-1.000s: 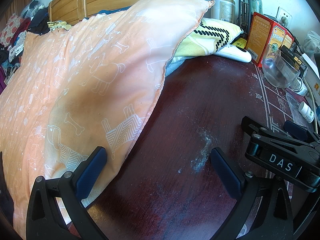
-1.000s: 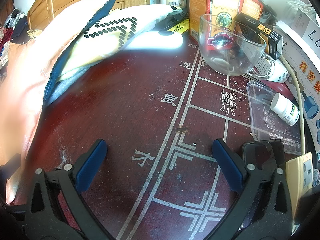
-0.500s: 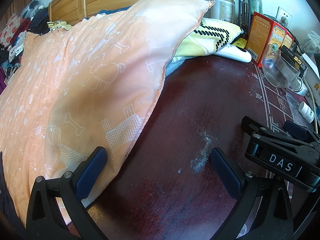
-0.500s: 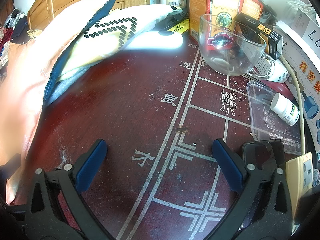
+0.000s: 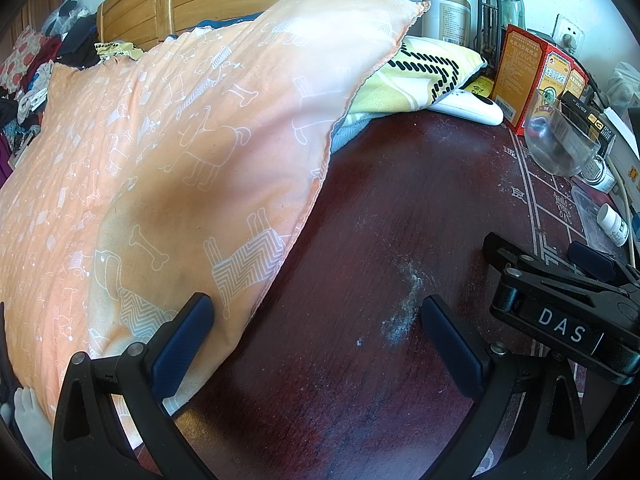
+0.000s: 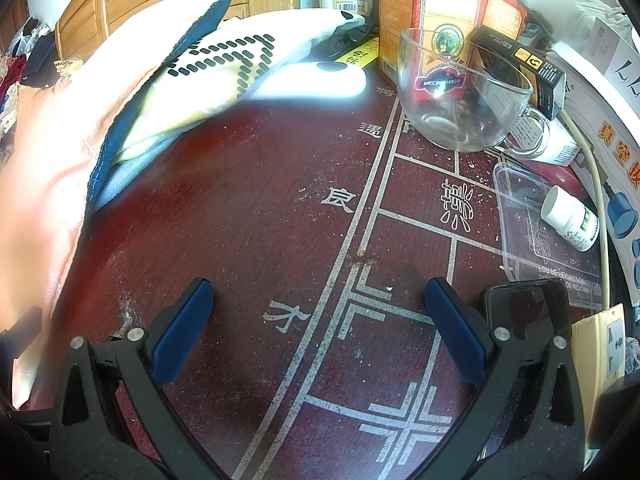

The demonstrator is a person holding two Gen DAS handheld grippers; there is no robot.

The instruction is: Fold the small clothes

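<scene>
An orange pillow with white dog drawings (image 5: 180,152) leans over the left side of a dark red table (image 5: 400,200). Under its far corner lies a yellow cloth with black dashes (image 5: 416,76), also in the right wrist view (image 6: 224,76). A small pale garment, perhaps a sock (image 5: 28,412), shows at the bottom left edge. My left gripper (image 5: 316,304) is open, its left finger against the pillow's lower edge. My right gripper (image 6: 316,284) is open over the bare table (image 6: 260,220), holding nothing.
A glass cup (image 6: 460,92), orange boxes (image 6: 440,0), a white remote-like device (image 6: 312,80), a pill bottle (image 6: 572,216), a clear plastic lid (image 6: 532,220) and a phone (image 6: 528,312) crowd the table's right side. Mixed clothes (image 5: 28,80) pile up at the far left.
Both grippers stay put. The pale garment has come into sight at the bottom left of the left wrist view.
</scene>
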